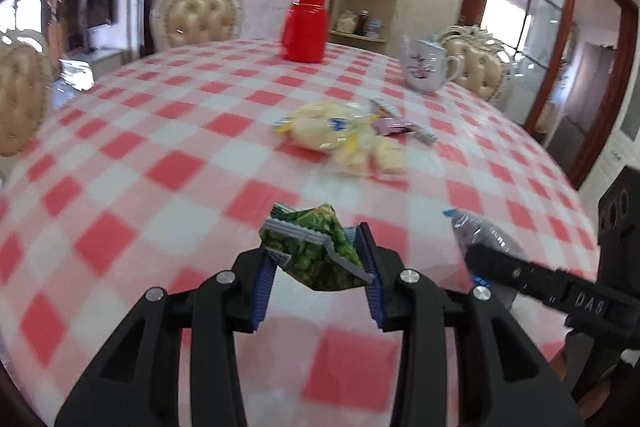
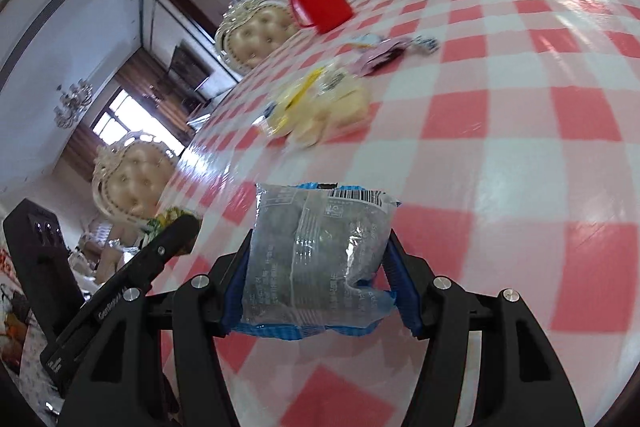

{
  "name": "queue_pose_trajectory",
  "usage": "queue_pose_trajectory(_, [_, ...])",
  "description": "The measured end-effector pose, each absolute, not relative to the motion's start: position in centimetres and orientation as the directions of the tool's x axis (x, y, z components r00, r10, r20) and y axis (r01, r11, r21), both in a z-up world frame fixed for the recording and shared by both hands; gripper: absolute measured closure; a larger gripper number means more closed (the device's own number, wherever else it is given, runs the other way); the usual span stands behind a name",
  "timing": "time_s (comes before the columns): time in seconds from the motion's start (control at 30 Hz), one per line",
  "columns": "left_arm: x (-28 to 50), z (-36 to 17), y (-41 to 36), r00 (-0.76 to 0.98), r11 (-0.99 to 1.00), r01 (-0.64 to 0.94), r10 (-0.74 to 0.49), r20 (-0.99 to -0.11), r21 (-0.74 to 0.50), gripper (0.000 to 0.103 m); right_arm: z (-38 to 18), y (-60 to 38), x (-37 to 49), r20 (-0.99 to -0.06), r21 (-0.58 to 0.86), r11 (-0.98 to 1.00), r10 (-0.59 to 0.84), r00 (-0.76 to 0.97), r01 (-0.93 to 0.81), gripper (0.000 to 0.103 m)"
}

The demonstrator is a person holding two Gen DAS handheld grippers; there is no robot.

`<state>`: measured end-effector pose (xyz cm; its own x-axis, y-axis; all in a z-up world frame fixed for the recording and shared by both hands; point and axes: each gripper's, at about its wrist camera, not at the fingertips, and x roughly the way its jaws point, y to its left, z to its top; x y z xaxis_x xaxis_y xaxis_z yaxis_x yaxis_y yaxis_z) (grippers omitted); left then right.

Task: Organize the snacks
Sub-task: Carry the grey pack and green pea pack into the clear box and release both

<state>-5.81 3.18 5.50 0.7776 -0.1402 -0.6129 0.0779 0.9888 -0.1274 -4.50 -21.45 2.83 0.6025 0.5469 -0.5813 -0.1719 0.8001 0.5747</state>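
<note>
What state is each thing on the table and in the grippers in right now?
left gripper: shut on the green pea packet.
green pea packet: crumpled, held above the tablecloth.
right gripper: shut on the clear blue-edged packet.
clear blue-edged packet: held, barcode side up.
yellow snack bags: lying loose mid-table.
small purple sachets: lying flat beside them.
red flask: upright, lid on.
white teapot: upright, lid on.
</note>
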Motion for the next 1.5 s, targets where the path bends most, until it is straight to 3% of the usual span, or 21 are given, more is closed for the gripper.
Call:
queue_pose_trajectory(0.53, [-17.5,7.4,9.7,0.811,0.999,-0.03,0.05,-0.583,0.044,0.064,3.4,-14.4,-9.6,-0.575,0.565,0.764,0.635,0.516,-0.31,0.043])
queue_pose_trajectory(1.03, [-22.8,6.8,20.8,0.779,0.979,-0.198,0.186,-0.598,0.046,0.064,5.5,-0.1,-16.5,-0.602,0.443,0.677,0.711,0.364,-0.588,0.043])
queue_pose_trajectory(1.5, [-26.5,8.0,31.3,0.697,0.926,-0.339,0.366,-0.617,0.166,0.063,5.5,11.9,-24.8,-0.674,0.293,0.501,0.712,0.195,-0.815,0.043])
